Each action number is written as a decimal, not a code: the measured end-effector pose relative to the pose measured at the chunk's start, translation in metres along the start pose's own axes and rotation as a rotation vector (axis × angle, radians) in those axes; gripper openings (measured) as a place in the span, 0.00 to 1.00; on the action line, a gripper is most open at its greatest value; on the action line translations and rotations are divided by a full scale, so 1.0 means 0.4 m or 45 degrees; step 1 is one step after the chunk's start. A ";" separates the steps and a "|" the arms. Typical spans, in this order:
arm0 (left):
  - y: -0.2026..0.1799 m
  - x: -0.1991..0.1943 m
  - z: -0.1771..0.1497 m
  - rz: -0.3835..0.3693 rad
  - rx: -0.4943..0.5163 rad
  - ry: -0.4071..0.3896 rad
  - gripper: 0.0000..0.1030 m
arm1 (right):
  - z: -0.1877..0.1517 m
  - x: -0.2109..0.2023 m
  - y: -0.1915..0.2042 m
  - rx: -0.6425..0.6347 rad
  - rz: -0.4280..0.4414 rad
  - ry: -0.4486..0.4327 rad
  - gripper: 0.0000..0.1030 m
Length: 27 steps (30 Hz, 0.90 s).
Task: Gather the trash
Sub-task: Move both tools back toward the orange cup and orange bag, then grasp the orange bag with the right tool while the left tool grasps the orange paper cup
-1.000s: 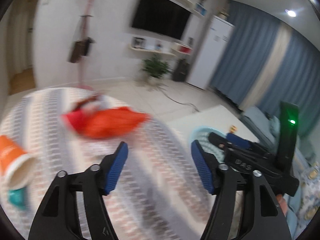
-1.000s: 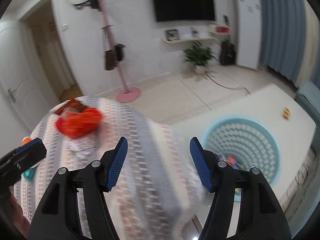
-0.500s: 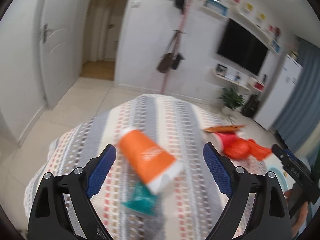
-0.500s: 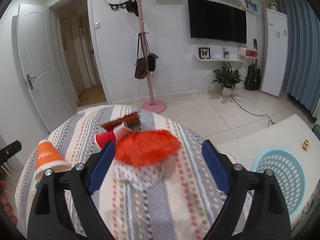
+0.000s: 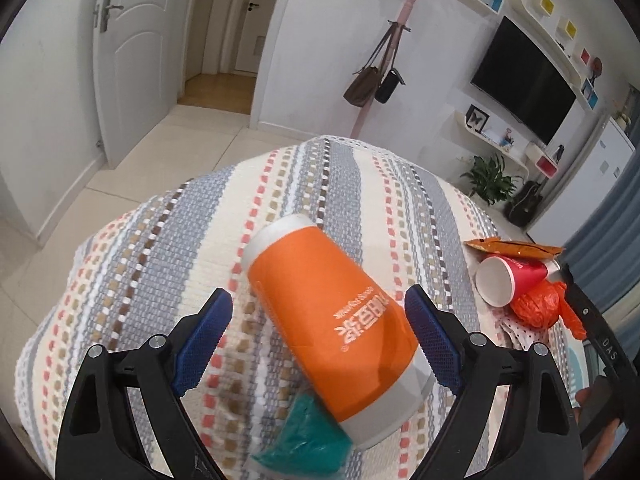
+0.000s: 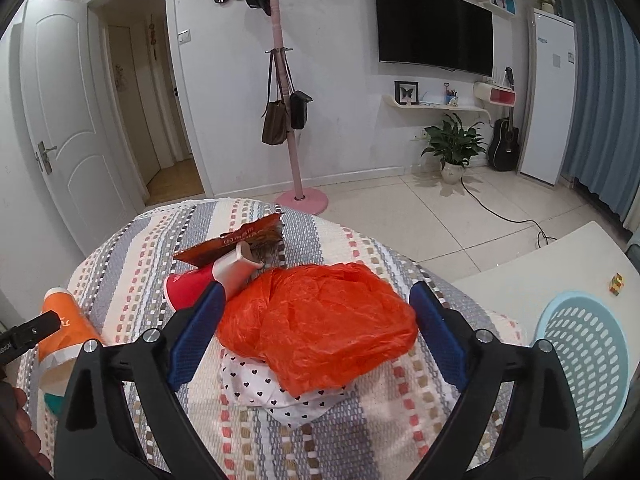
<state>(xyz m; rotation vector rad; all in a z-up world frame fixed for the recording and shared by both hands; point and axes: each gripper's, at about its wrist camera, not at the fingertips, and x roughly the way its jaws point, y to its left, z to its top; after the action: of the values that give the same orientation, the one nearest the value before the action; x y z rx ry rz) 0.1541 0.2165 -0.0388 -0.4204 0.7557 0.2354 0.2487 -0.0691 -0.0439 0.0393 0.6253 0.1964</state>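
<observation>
An orange paper cup (image 5: 332, 312) lies on its side on the striped tablecloth (image 5: 160, 260), partly over a crumpled teal scrap (image 5: 304, 440). My left gripper (image 5: 318, 312) straddles the cup; its jaws are closing, and the left pad stands clear of it. In the right wrist view a crumpled orange plastic bag (image 6: 320, 324) rests on a white heart-print wrapper (image 6: 272, 392). My right gripper (image 6: 318, 300) is open around the bag, pads off it. Behind lie a red cup (image 6: 192, 284) and a brown snack wrapper (image 6: 236, 240).
A light blue perforated basket (image 6: 584, 360) stands low at the right beside a white surface carrying a small coloured cube (image 6: 617, 283). A pink coat stand (image 6: 298, 184) with bags rises behind the table. The table's edge drops off to the left and far sides.
Both views swung left from the basket side to the table. Both pairs of jaws widened. The left gripper came down over the orange cup, the right closed in on the orange bag.
</observation>
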 end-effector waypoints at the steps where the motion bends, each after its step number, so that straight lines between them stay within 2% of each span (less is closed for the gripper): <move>1: -0.004 0.002 -0.001 -0.002 0.007 0.001 0.79 | -0.004 0.006 0.002 0.002 -0.001 -0.001 0.86; 6: -0.037 0.017 -0.014 0.018 0.063 0.013 0.73 | -0.034 0.044 -0.001 0.003 -0.017 0.049 0.85; 9: -0.035 0.024 -0.012 0.008 0.055 0.012 0.72 | -0.032 0.041 -0.014 0.033 -0.005 0.030 0.85; 11: -0.038 0.024 -0.012 0.011 0.058 0.007 0.72 | -0.029 0.052 -0.029 0.065 0.016 0.055 0.82; 12: -0.041 0.026 -0.012 0.014 0.064 0.006 0.71 | -0.027 0.056 -0.034 0.080 0.025 0.062 0.78; 14: -0.047 0.024 -0.013 0.015 0.076 0.000 0.68 | -0.028 0.065 -0.048 0.113 0.066 0.087 0.62; 16: -0.051 0.020 -0.012 0.013 0.085 -0.011 0.64 | -0.028 0.073 -0.061 0.134 0.093 0.106 0.40; 19: -0.059 0.003 -0.009 0.011 0.107 -0.046 0.57 | -0.029 0.069 -0.064 0.139 0.108 0.099 0.25; 27: -0.093 -0.045 -0.001 -0.016 0.187 -0.129 0.46 | -0.039 0.030 -0.069 0.135 0.153 0.030 0.17</move>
<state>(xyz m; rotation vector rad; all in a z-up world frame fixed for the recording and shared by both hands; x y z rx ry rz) 0.1544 0.1823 -0.0160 -0.2721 0.6662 0.1867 0.2536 -0.0942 -0.0661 0.1770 0.6573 0.2805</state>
